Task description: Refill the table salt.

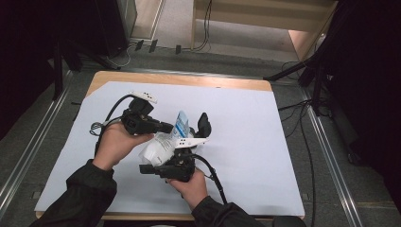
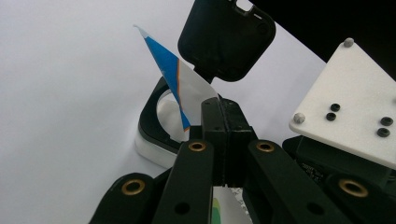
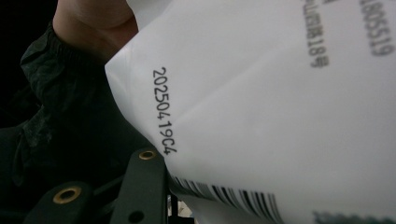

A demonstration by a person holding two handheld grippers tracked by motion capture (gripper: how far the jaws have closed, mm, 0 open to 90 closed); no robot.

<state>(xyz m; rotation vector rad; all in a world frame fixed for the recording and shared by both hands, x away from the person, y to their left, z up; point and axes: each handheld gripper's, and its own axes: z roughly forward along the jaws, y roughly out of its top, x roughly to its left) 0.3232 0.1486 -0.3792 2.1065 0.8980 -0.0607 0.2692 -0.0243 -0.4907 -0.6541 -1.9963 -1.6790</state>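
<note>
While the white plastic pouch point(image 1: 163, 144) was pinched by the left tool point(image 2: 223, 112) and clamped by the right tool point(image 1: 187, 142) above the bench point(image 1: 246, 142), tearing could be caused by opposing pulls.

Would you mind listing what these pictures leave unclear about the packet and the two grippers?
- Right gripper pads, right gripper view: the white packet covers them, so their contact is hidden.
- Packet's lower body, high view: both grippers and hands overlap it.
- Print at the top right, right gripper view: blurred and cut by the edge.
- The white-and-black object behind the left gripper, left gripper view: part-hidden by the shut jaws and the packet's flap; what it is stays unclear.
</note>
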